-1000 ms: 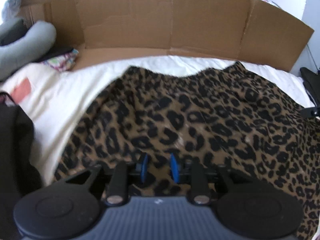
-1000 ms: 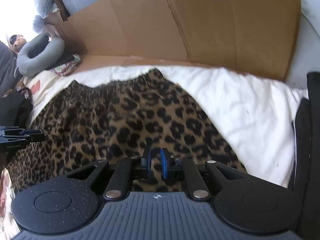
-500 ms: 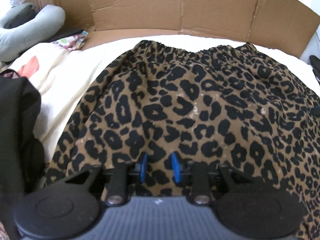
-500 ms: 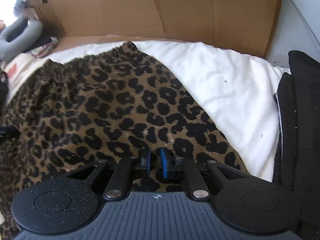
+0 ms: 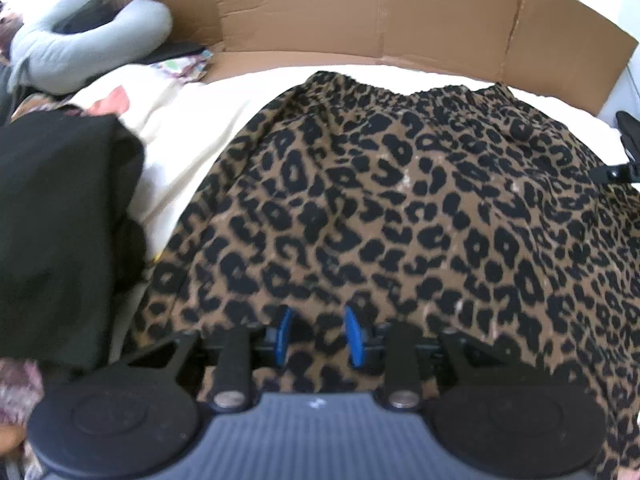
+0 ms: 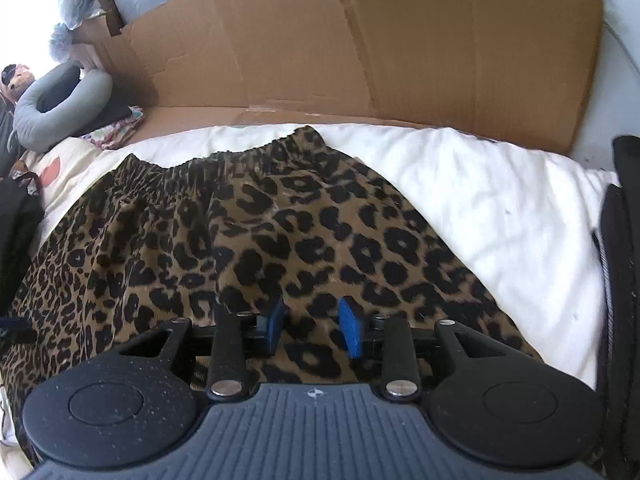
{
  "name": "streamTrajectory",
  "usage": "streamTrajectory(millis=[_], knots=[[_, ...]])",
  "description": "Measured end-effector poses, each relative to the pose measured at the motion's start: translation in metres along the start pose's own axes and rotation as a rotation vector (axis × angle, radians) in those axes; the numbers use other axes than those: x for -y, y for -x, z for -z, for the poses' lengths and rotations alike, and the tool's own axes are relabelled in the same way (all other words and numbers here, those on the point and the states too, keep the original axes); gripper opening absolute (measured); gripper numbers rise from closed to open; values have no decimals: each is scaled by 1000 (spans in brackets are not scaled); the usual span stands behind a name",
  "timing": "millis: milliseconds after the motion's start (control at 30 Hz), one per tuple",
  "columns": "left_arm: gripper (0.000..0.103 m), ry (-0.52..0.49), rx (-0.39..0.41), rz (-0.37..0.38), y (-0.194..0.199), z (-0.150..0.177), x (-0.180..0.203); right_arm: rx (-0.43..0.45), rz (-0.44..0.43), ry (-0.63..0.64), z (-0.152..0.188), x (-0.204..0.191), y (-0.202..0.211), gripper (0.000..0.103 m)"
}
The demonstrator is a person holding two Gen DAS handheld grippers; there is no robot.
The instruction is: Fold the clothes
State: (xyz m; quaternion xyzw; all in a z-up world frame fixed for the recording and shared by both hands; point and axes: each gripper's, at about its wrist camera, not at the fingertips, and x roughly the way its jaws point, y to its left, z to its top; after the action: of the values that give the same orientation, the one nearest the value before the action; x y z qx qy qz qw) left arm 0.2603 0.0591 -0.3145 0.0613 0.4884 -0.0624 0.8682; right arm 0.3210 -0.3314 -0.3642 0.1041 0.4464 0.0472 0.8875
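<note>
A leopard-print skirt (image 5: pixel 400 200) lies spread flat on the white bedsheet (image 5: pixel 192 152), its gathered waistband (image 5: pixel 400 92) at the far end by the cardboard. My left gripper (image 5: pixel 319 336) sits low over the near hem on the skirt's left part; its jaws are opening and the blue pads stand apart, with fabric lying between them. In the right wrist view the skirt (image 6: pixel 240 232) fills the left and middle. My right gripper (image 6: pixel 312 328) hovers at the hem near the skirt's right edge, jaws opening, pads clear of the cloth below.
A folded-out cardboard sheet (image 6: pixel 360 40) stands as a wall behind the bed. A grey neck pillow (image 5: pixel 80 52) and a patterned cloth lie at the far left. A black garment (image 5: pixel 60 220) sits left of the skirt, and another dark pile (image 6: pixel 624 280) at the right edge.
The skirt has been drawn out flatter, and its waistband now shows as a straight line. The right pads have gone from nearly together to well apart. The left pads have spread slightly.
</note>
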Motion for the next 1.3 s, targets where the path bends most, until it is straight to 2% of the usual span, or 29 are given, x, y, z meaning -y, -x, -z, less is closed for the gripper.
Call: streamTrajectory(millis=[233, 600, 867, 1300], knots=[[41, 117, -21, -34, 16, 22, -33, -53, 9, 28, 6, -11, -16, 38], [42, 182, -25, -89, 30, 44, -73, -62, 30, 24, 32, -6, 11, 40], [42, 214, -1, -99, 38, 48, -84, -48, 65, 34, 54, 1, 44, 40], [42, 241, 16, -171, 36, 59, -107, -117, 65, 21, 81, 3, 58, 40]])
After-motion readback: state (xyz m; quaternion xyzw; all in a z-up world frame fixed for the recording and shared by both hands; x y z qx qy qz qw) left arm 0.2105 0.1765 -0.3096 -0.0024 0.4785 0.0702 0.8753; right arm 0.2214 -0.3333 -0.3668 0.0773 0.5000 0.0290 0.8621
